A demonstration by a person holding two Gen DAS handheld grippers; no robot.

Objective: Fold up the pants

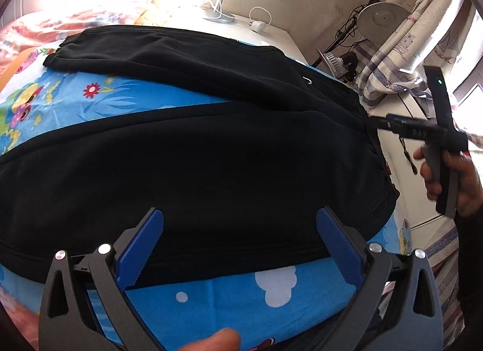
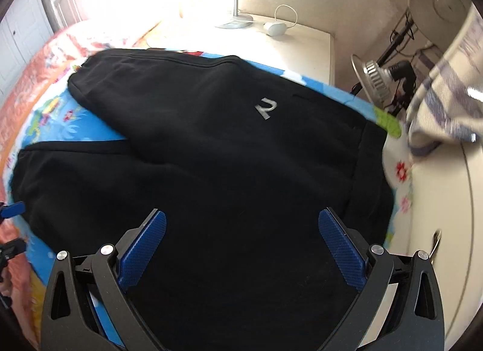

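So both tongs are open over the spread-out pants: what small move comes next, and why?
Probably lower the left tongs onto the near edge of the black pants and shut them; the pants lie flat, legs apart, ungripped, and the right tongs hover open too.

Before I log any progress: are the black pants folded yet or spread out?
Spread out: the pants lie flat on the bedsheet, both legs apart.

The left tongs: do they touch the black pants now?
Cannot tell. In the left wrist view the open left tongs overlap the pants, but no contact or gap shows.
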